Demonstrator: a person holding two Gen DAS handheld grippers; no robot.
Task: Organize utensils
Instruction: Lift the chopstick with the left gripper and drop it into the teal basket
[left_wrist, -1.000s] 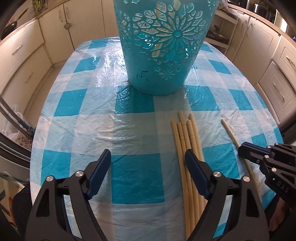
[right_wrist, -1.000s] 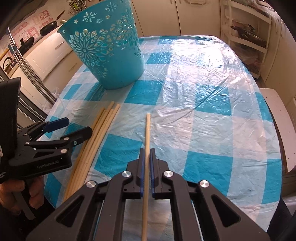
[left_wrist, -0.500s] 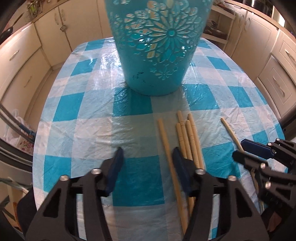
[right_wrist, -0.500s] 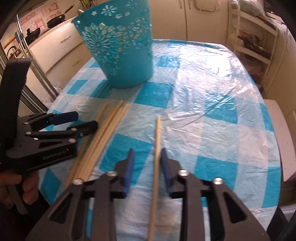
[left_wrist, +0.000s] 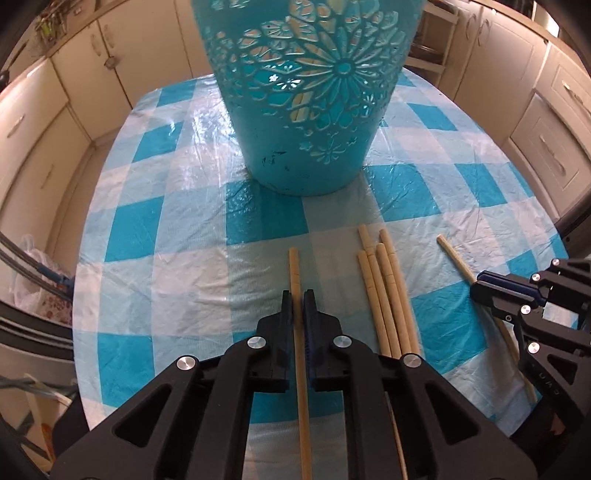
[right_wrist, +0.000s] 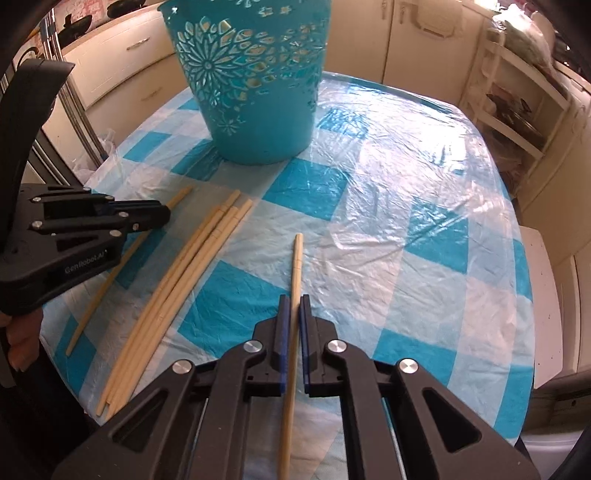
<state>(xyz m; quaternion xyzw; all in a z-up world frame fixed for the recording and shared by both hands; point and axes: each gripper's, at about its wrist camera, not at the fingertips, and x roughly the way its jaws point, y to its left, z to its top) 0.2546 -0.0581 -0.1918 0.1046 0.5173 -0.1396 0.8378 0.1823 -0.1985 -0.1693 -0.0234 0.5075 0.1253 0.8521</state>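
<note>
The left tongs (left_wrist: 298, 295) are closed narrowly on a single chopstick (left_wrist: 294, 269). Its long axis runs straight ahead between the two blue pads, and its blunt end points toward the base of the teal bucket (left_wrist: 306, 110) standing on the table (left_wrist: 147, 229). The right tongs (right_wrist: 291, 301) are likewise pinched on another chopstick (right_wrist: 296, 258), which lies along their fingers with its far end aimed across the checked cloth, a little to the right of the bucket. Between the two held sticks, a bundle of four chopsticks (left_wrist: 384, 280) rests flat on the table, side by side and touching, their long axes roughly parallel to the held ones, ends toward the bucket. Whether either held chopstick is lifted clear of the cloth cannot be told.
</note>
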